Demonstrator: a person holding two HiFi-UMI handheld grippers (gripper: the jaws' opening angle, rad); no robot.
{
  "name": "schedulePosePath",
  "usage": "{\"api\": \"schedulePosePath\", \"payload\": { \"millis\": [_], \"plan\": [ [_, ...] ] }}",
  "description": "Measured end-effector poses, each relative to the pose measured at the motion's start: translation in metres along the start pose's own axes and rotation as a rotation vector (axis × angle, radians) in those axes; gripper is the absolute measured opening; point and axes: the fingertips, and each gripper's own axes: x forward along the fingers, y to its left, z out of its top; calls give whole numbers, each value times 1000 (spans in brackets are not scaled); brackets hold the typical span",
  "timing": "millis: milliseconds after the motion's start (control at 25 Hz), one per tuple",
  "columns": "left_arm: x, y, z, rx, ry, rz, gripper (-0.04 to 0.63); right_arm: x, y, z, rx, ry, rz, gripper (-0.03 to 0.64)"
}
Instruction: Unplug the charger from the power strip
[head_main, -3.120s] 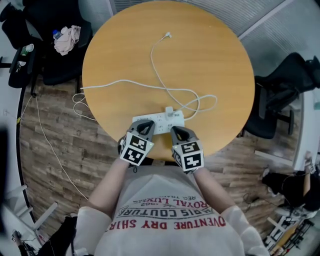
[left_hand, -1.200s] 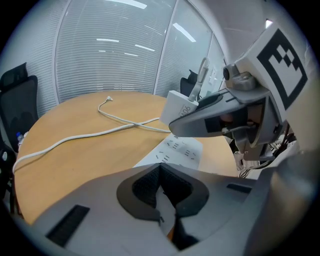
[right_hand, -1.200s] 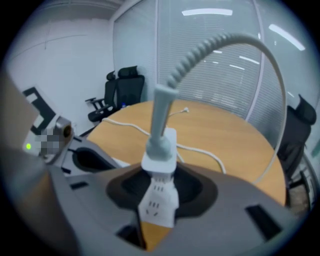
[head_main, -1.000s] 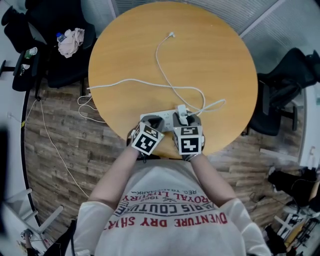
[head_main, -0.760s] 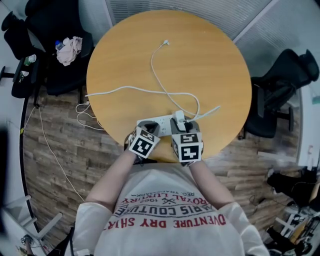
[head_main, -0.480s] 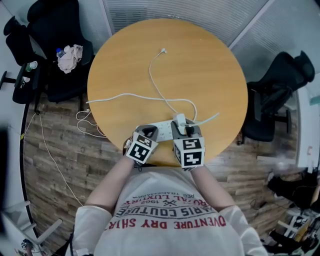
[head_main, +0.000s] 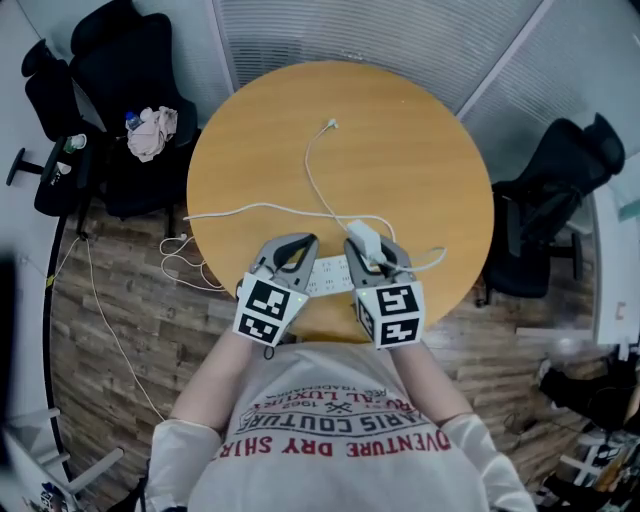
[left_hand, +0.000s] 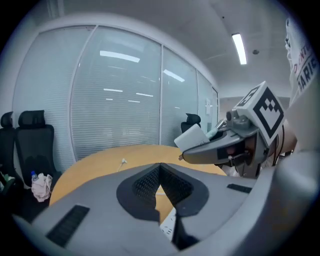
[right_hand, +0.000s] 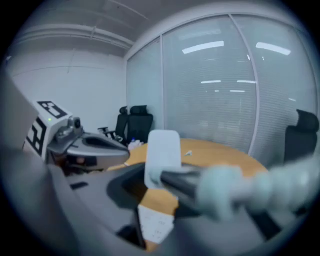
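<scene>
Gripping the white charger (head_main: 360, 240) between its jaws, the right gripper (head_main: 374, 256) held it lifted off the power strip (head_main: 333, 274); the strip lay flat on the round wooden table (head_main: 420, 140), near the person's edge and between the two grippers. Only the head view showed the charger's cable (head_main: 312, 180) running across the tabletop to a loose connector (head_main: 333, 125), and the strip's own cord (head_main: 240, 211) trailing off the table's left edge. The right gripper view gave what the head view could not: the charger (right_hand: 162, 152) stood upright in the jaws, bare tabletop showed between it and the strip (right_hand: 156, 225) below, and the cable (right_hand: 235, 192) crossed the foreground as a blur. The left gripper (left_hand: 160, 167), seen in its own view, had its jaws closed tip to tip with nothing between them; a corner of the strip (left_hand: 168, 227) showed beneath them. That same view caught the charger (left_hand: 194, 136) from the side, carried well above the table. In the head view the left gripper (head_main: 303, 242) hovered over the strip's left end.
</scene>
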Motion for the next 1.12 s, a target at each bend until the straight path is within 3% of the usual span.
{"api": "schedulePosePath", "payload": {
  "millis": [240,440,680,1120],
  "plan": [
    [-42,14,56,-14,-183,46,34,-15,9,30,-5,-77,29,155],
    [-74,26,77,-44,-314,106,34,-31,16,44,0,-170,72,155],
    [-86,31,79,-56,-322,117,34,-43,25,61,-19,-264,115,155],
    [-80,22,73,-48,-282,89,34,-42,27,65,-31,-281,118,155]
  ]
}}
